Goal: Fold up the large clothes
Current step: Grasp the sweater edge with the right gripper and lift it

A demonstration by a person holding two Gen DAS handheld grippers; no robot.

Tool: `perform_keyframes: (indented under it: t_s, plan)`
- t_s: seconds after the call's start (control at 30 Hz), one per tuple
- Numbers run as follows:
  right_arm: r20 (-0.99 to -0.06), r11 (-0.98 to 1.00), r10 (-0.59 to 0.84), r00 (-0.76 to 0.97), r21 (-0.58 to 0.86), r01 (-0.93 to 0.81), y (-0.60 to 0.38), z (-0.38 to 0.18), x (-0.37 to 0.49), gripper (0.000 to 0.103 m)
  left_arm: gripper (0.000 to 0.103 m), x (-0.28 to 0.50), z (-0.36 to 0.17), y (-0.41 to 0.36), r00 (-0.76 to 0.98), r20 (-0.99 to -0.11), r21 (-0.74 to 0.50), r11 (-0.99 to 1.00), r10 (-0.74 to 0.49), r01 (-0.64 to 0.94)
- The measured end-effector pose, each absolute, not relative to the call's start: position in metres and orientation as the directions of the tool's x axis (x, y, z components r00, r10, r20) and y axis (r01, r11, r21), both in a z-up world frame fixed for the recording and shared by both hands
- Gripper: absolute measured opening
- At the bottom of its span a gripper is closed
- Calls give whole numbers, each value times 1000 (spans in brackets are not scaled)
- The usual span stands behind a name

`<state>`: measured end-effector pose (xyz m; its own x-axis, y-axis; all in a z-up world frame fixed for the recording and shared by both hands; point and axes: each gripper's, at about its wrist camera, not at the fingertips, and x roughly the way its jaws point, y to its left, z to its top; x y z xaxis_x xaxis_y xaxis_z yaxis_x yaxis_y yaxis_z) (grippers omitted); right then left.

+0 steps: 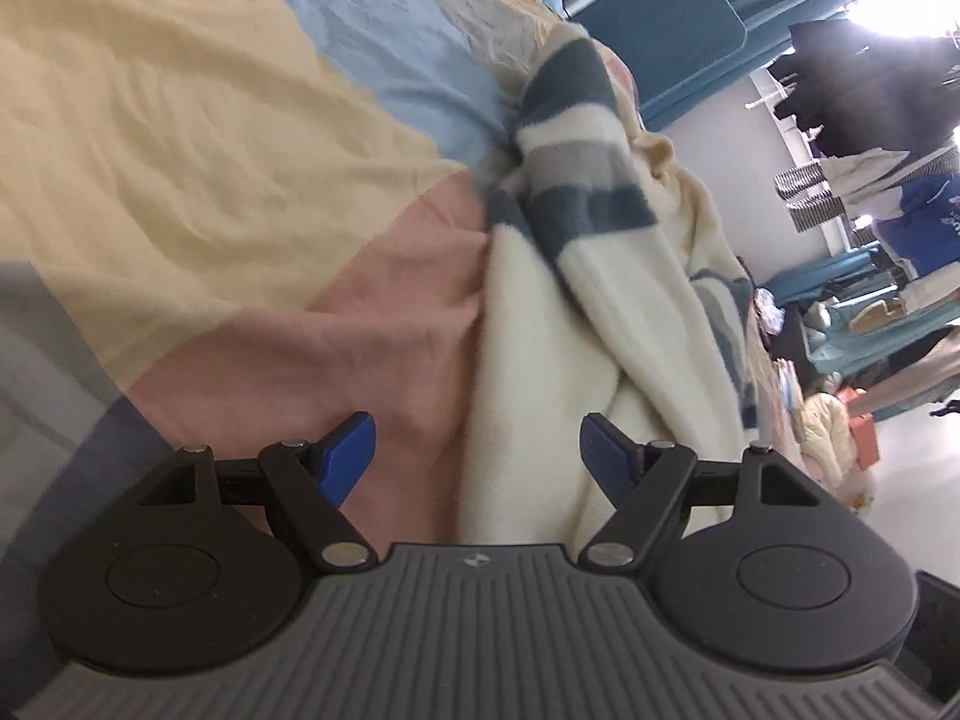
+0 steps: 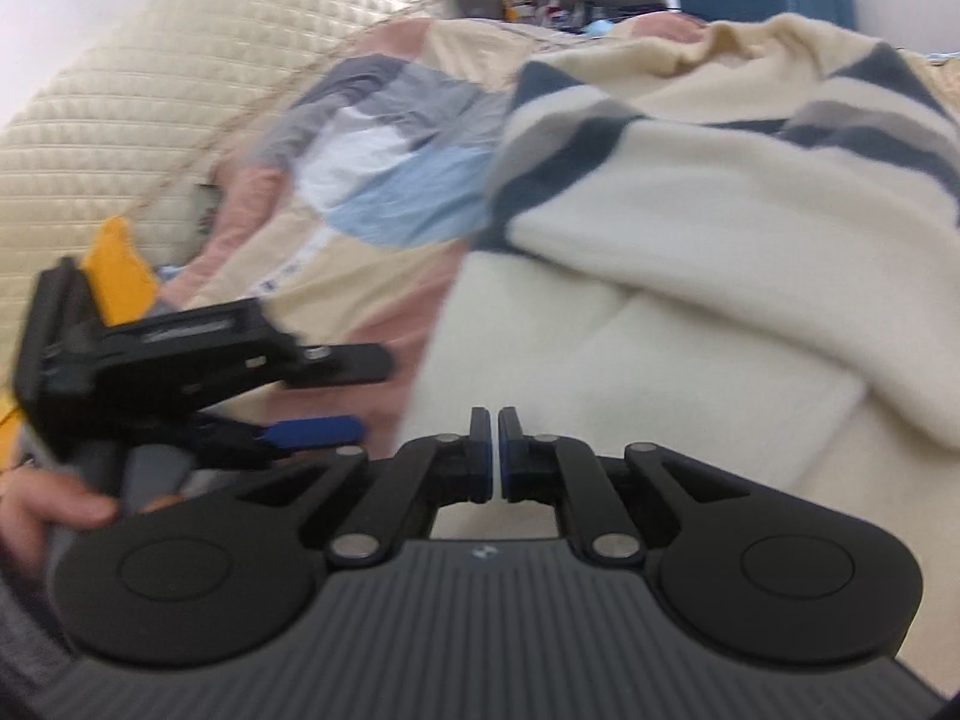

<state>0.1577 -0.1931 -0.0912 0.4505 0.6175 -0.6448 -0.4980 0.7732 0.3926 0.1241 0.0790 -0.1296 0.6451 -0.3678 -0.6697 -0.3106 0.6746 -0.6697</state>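
Note:
A large cream fleece garment [image 1: 558, 324] with dark blue and grey stripes lies crumpled on a patchwork bedsheet [image 1: 180, 138]. It also fills the right wrist view [image 2: 690, 252], with a striped sleeve [image 2: 558, 138] draped over its body. My left gripper [image 1: 477, 450] is open and empty, its blue pads either side of the garment's near edge. It also shows in the right wrist view [image 2: 354, 390], to the left of the garment. My right gripper [image 2: 495, 456] is shut with nothing between the pads, just above the cream fabric's near edge.
A quilted cream headboard [image 2: 120, 90] stands behind the bed. A teal chair [image 1: 672, 30], hanging clothes [image 1: 870, 90] and cluttered floor items [image 1: 840, 420] lie beyond the bed's edge. A yellow item [image 2: 117, 264] sits by the left gripper.

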Motion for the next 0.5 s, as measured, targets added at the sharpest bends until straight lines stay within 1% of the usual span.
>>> perform_keyframes:
  t_s: [0.1,0.13,0.2,0.23,0.27,0.3,0.33,0.4,0.5]
  plan:
    - [-671,737,631,389,362,-570,-169,-96,148,7,79,124,-134,84,644,-667,-686,647,-375,-333]
    - [-681,731,626,380,342,-591,-160,-98,144,9,79,125,-135,84,643,-669,-685,645,-371,-340]
    - [-695,721,617,370,309,-621,-149,-102,140,18,79,126,-135,86,644,-671,-681,649,-367,-340]
    - [-700,717,613,366,298,-631,-146,-103,139,35,79,126,-134,85,645,-672,-678,652,-363,-339]
    - [-704,715,607,369,282,-639,-144,-105,138,48,79,126,-134,86,647,-672,-677,653,-360,-340]
    - [-707,714,599,375,262,-649,-143,-106,138,51,79,126,-134,86,648,-672,-677,652,-359,-341]
    - [-715,715,584,383,230,-661,-140,-107,137,49,79,126,-135,87,649,-671,-679,648,-359,-344]
    - [-734,714,547,402,160,-681,-137,-109,133,48,79,126,-135,90,653,-668,-685,640,-359,-349]
    - [-756,712,517,403,118,-692,-135,-115,129,48,79,125,-135,92,657,-663,-690,633,-357,-352]
